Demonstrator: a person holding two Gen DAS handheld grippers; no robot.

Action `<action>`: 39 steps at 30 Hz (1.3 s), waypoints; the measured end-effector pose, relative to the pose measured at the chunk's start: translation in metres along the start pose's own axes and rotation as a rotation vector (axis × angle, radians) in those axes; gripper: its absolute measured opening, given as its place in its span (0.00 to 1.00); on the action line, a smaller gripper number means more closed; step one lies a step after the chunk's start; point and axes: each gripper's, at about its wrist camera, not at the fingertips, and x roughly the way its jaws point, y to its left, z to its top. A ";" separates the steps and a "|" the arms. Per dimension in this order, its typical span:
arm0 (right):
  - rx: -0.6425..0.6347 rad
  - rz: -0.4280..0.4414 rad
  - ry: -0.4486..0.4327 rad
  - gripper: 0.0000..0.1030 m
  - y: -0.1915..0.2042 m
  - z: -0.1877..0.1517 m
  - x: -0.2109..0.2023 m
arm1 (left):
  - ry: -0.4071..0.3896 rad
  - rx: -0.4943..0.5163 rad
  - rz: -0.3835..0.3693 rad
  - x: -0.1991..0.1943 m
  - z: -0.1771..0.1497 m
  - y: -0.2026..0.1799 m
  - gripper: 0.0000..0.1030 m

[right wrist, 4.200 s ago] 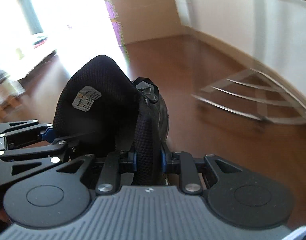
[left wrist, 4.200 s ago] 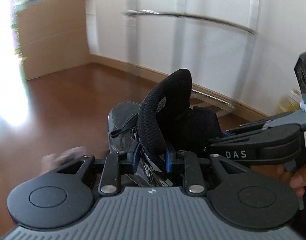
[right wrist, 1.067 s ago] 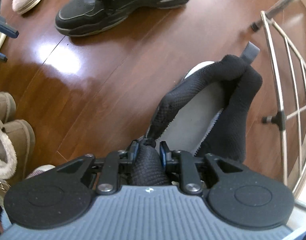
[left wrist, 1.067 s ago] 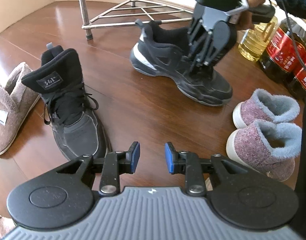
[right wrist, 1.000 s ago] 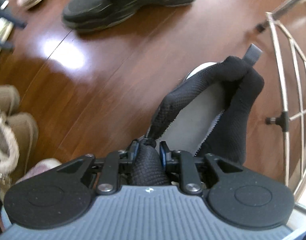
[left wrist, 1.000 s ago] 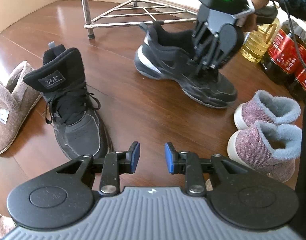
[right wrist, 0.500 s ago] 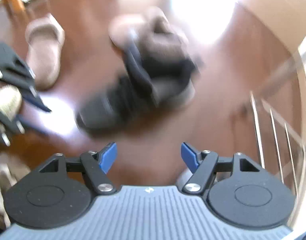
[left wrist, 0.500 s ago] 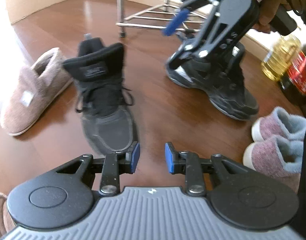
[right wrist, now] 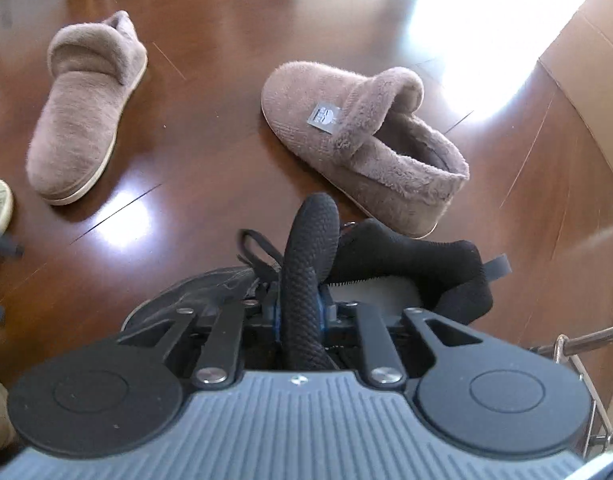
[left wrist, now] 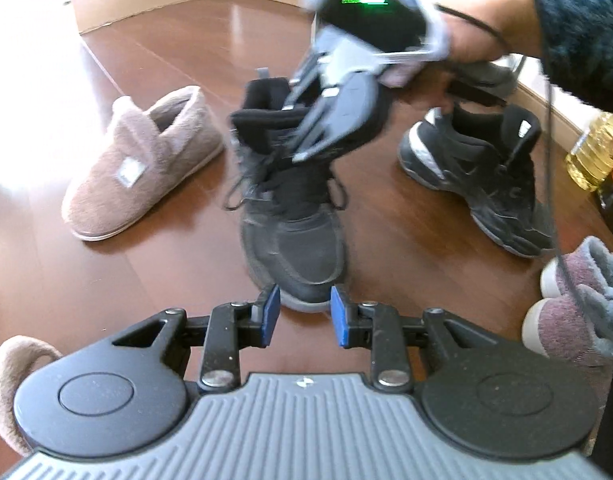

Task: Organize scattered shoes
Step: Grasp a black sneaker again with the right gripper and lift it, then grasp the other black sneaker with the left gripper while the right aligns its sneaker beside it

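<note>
Black high-top (left wrist: 290,216) on floor, second black sneaker (left wrist: 478,184) now set apart to right; right gripper (right wrist: 300,308) fingers, spread moments ago, now pinch high-top's tongue (right wrist: 306,272). Left gripper (left wrist: 302,314) fingers part-spread, opening, empty, just short of toe. Pairing next, likely

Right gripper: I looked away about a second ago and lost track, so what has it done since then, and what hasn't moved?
The right gripper let go of the low black sneaker, swung across, and is now shut on the tongue of the high-top black shoe. The left gripper remains empty, jaws apart, now nearer the high-top's toe. The sneaker, the brown slipper and the pink slippers stay on the floor.
</note>
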 end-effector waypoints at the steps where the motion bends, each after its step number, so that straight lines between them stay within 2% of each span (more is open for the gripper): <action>1: -0.026 0.007 0.002 0.12 0.003 -0.004 -0.005 | 0.001 -0.005 0.004 0.000 0.000 0.002 0.37; 4: -0.066 0.049 0.030 0.10 0.012 -0.016 -0.025 | 0.009 -0.005 -0.002 0.003 0.000 0.001 0.39; 10: -0.179 0.118 0.127 0.10 0.042 -0.057 -0.065 | 0.026 0.058 -0.035 0.014 0.004 -0.017 0.39; 13: -0.148 0.130 0.158 0.10 0.056 -0.080 -0.079 | 0.041 0.088 -0.048 0.022 0.005 -0.028 0.39; 15: -0.066 0.124 0.166 0.12 0.063 -0.092 -0.089 | 0.048 0.099 -0.052 0.026 0.006 -0.032 0.39; 16: -0.010 0.108 0.160 0.19 0.066 -0.096 -0.094 | 0.048 0.101 -0.054 0.028 0.006 -0.033 0.39; 17: 0.054 0.091 0.143 0.37 0.067 -0.100 -0.100 | 0.047 0.104 -0.056 0.030 0.006 -0.034 0.40; 18: 0.110 0.074 0.126 0.48 0.069 -0.104 -0.106 | 0.046 0.104 -0.051 0.034 0.008 -0.033 0.40; 21: 0.304 -0.038 0.067 0.60 0.073 -0.114 -0.129 | 0.049 0.116 -0.022 0.060 0.019 -0.029 0.40; 22: 0.373 -0.073 0.081 0.61 0.075 -0.117 -0.133 | 0.052 0.127 -0.015 0.069 0.022 -0.028 0.40; 24: 0.592 -0.151 0.117 0.61 0.079 -0.123 -0.145 | 0.052 0.174 -0.007 0.085 0.029 -0.031 0.40; 25: 0.693 -0.137 0.147 0.60 0.079 -0.125 -0.146 | 0.051 0.201 -0.004 0.092 0.032 -0.032 0.40; 26: 0.838 -0.093 0.196 0.57 0.079 -0.129 -0.146 | 0.051 0.228 -0.001 0.100 0.036 -0.034 0.40; 27: 0.924 -0.058 0.211 0.57 0.078 -0.133 -0.145 | 0.050 0.256 0.002 0.108 0.039 -0.036 0.40; 30: 1.135 0.102 0.194 0.55 0.072 -0.142 -0.126 | 0.044 0.273 0.006 0.136 0.061 -0.036 0.40; 33: 1.184 0.092 0.220 0.55 0.073 -0.146 -0.091 | 0.022 0.240 -0.005 0.154 0.081 -0.031 0.40; 35: 1.277 0.123 0.192 0.49 0.074 -0.158 -0.070 | 0.016 0.234 -0.015 0.165 0.089 -0.030 0.40; 37: 1.337 0.134 0.242 0.45 0.076 -0.168 -0.063 | 0.011 0.261 -0.050 0.172 0.093 -0.038 0.40; 39: 1.348 0.075 0.297 0.52 0.076 -0.176 -0.063 | 0.004 0.305 -0.063 0.175 0.094 -0.049 0.21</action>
